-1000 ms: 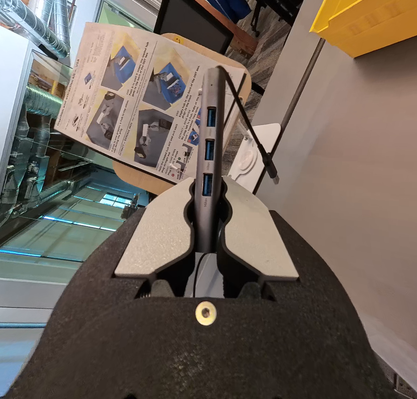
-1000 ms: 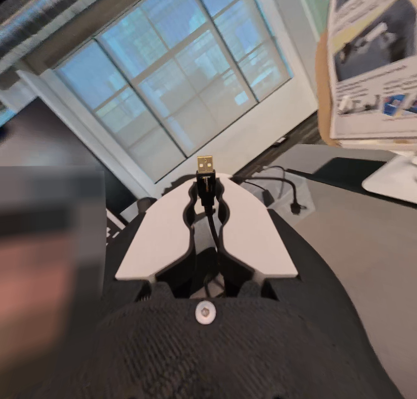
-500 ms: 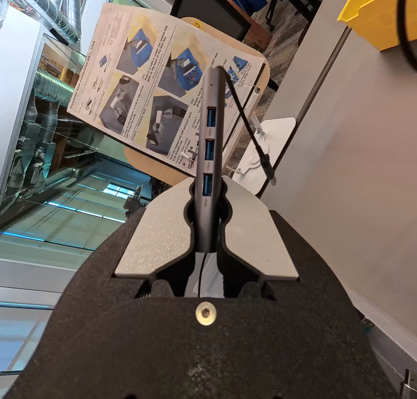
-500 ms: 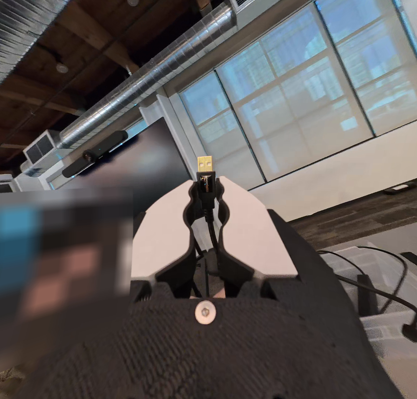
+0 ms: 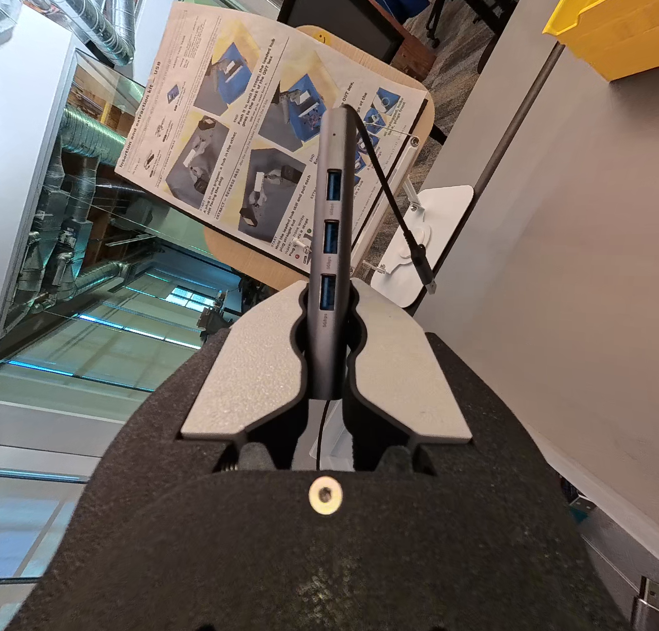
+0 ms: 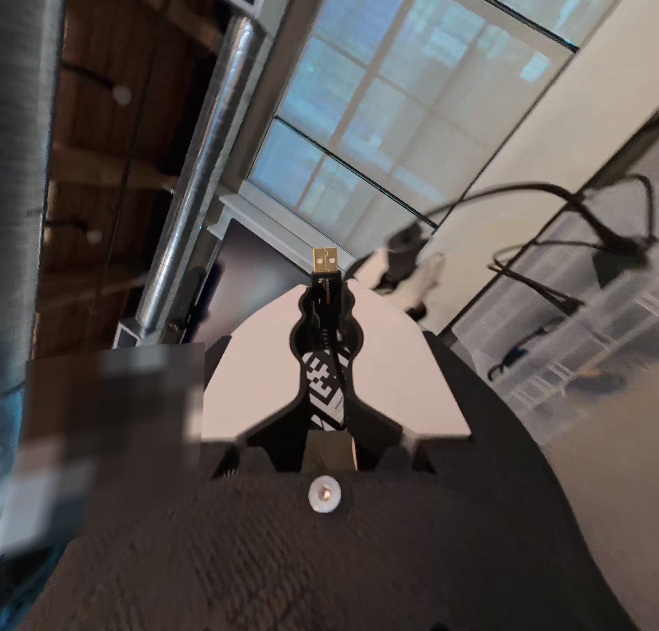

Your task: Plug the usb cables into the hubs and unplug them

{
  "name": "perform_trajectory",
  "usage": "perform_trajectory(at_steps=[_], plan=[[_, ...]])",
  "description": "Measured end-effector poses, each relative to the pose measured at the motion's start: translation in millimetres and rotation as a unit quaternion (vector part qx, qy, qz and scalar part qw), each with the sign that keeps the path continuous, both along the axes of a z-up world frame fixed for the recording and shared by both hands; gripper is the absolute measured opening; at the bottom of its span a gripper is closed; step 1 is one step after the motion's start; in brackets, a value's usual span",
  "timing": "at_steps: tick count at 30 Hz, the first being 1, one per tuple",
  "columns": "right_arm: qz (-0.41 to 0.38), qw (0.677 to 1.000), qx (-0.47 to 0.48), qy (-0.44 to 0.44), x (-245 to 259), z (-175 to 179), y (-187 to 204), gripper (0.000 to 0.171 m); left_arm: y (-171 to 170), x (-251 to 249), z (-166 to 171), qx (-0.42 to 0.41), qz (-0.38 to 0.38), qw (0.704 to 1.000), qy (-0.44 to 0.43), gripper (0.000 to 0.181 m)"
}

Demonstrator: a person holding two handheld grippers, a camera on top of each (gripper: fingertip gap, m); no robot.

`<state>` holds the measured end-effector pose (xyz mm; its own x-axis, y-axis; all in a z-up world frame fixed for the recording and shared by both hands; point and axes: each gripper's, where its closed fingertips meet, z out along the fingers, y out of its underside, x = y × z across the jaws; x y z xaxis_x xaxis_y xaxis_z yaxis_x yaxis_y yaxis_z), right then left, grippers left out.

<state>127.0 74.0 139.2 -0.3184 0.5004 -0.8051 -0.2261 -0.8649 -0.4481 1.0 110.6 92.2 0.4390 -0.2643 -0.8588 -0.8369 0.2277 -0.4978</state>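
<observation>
My left gripper (image 5: 328, 293) is shut on a grey USB hub (image 5: 331, 200) that stands up out of the jaws, its three blue ports facing me and all empty. The hub's own black cable (image 5: 387, 196) hangs off its top end, with a plug (image 5: 424, 269) dangling at the right. My right gripper (image 6: 326, 285) is shut on the black body of a USB cable plug (image 6: 325, 266); its gold metal tip sticks out past the fingertips. Its thin black cable (image 6: 335, 360) runs back between the fingers. Neither gripper shows in the other's view.
In the left wrist view an instruction sheet on a wooden board (image 5: 249, 121) leans on a white stand (image 5: 428, 243) on the grey table (image 5: 552, 257); a yellow bin (image 5: 613, 21) sits at the top right. The right wrist view shows blurred cables (image 6: 535, 214) and windows. The grippers' ends are close to 15 cm from one another.
The right gripper has swung and rolled with the plug still held; its view turned from the table to the windows and ceiling ducts. The left gripper shifted only slightly, still holding the hub.
</observation>
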Motion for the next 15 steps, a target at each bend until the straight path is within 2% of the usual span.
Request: perform_trajectory(at_steps=[4,9,12,15], plan=[[-0.001,0.997,-0.069,-0.035,-10,-76,21,0.016,0,0,-1,-0.001,0.000,1.000,0.002,0.016],[-0.036,0.981,-0.134,-0.139,-18,-164,47,0.017,1,2,-2,-0.004,-0.003,1.000,0.002,0.016],[-0.042,0.961,-0.116,-0.249,-23,-207,56,0.017,0,4,-3,-0.006,-0.006,1.000,0.004,0.016],[-0.025,0.943,-0.085,-0.320,-33,-227,55,0.017,-1,7,-4,-0.005,-0.010,1.000,0.006,0.016]])
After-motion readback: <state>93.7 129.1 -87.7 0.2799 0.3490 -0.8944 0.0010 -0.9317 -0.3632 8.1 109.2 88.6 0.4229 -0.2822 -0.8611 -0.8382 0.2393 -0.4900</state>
